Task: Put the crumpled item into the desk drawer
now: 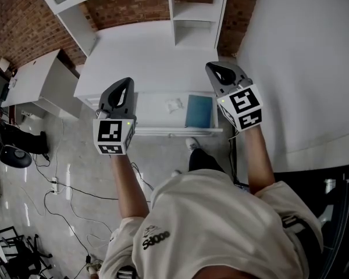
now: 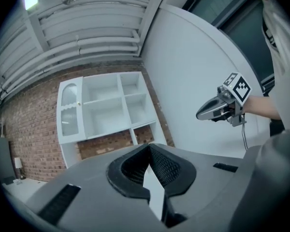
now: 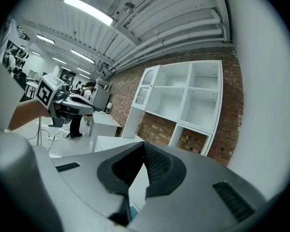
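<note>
**While both pairs of fingers are closed on nothing, the crumpled item (image 1: 174, 104) lies in the open drawer (image 1: 154, 114)**

Where the drawer stands pulled out from the front edge of the white bench (image 1: 134, 51), the crumpled item, small and white, rests on the drawer bottom. It is about midway along and nearer the back edge than the front. Just to its right, apart from it, a blue book (image 1: 199, 110) lies flat against the drawer's right end.

The left gripper (image 1: 124, 83) hangs over the drawer's left corner, and its fingers (image 2: 162, 166) are pressed together with nothing between them. The right gripper (image 1: 214, 68) hangs over the right end of the bench, beyond the book, with its fingers (image 3: 154, 163) likewise together and empty. Neither gripper touches the crumpled item.

A white shelf unit (image 1: 195, 16) stands at the back edge of the bench, against a brick wall (image 1: 128, 7). Below the drawer front, one shoe (image 1: 192, 144) of the person shows on the grey floor (image 1: 75, 156).
</note>
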`<action>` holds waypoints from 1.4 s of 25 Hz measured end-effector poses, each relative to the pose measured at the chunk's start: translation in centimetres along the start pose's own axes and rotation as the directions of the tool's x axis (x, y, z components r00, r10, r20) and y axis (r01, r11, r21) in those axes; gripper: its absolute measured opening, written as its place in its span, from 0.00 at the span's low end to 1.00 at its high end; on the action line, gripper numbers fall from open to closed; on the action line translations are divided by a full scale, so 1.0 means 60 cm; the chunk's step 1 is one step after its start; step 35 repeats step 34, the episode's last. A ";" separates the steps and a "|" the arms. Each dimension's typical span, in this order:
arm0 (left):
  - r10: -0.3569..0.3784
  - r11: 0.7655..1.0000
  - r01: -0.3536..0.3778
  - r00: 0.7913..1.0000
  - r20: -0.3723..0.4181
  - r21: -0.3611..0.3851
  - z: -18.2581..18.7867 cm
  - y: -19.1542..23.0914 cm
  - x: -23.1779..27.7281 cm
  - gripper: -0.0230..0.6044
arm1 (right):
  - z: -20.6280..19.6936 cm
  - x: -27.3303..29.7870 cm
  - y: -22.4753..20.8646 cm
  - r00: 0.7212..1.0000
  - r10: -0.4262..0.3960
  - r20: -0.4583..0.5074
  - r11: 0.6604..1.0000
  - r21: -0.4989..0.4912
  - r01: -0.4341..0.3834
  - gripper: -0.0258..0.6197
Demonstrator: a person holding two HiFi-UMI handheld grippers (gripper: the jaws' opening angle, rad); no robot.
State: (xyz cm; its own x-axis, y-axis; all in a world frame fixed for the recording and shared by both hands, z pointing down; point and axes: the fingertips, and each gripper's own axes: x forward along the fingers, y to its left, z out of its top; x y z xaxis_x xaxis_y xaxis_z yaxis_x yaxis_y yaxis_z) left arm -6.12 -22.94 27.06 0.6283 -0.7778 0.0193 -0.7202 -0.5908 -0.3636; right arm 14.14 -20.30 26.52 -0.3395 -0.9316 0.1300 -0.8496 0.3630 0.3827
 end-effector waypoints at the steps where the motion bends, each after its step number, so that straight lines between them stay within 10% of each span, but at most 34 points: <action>1: -0.007 1.000 0.007 1.000 0.010 0.001 0.007 -0.004 0.001 0.07 | 0.004 -0.002 0.002 1.000 0.002 0.004 1.000 -0.001 -0.002 0.05; 35: -0.037 0.999 0.037 0.998 -0.045 -0.006 -0.043 -0.016 0.006 0.07 | -0.040 0.046 0.045 0.994 0.098 -0.057 0.995 0.023 -0.097 0.05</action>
